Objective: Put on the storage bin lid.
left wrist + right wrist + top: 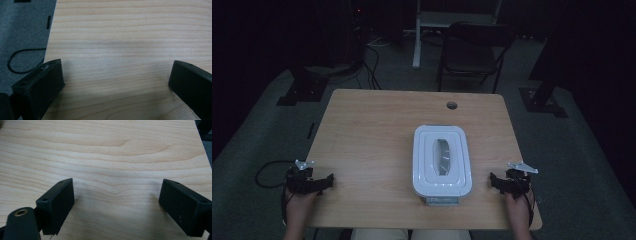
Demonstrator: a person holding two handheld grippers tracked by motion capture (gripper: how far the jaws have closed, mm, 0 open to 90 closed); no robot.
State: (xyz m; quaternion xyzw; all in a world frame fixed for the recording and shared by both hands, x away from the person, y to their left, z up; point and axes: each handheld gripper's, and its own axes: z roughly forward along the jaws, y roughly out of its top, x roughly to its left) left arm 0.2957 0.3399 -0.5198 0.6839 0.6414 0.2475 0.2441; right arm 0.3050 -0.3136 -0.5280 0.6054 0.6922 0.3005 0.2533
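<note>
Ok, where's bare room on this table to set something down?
Bare wood lies left of the white container, up to the left tongs, and behind it toward the cable hole. The strip between container and right tongs is tighter.

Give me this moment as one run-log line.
left hand-held gripper: open, on table | right hand-held gripper: open, on table | white lidded container: centred between them, untouched, lid on
</note>
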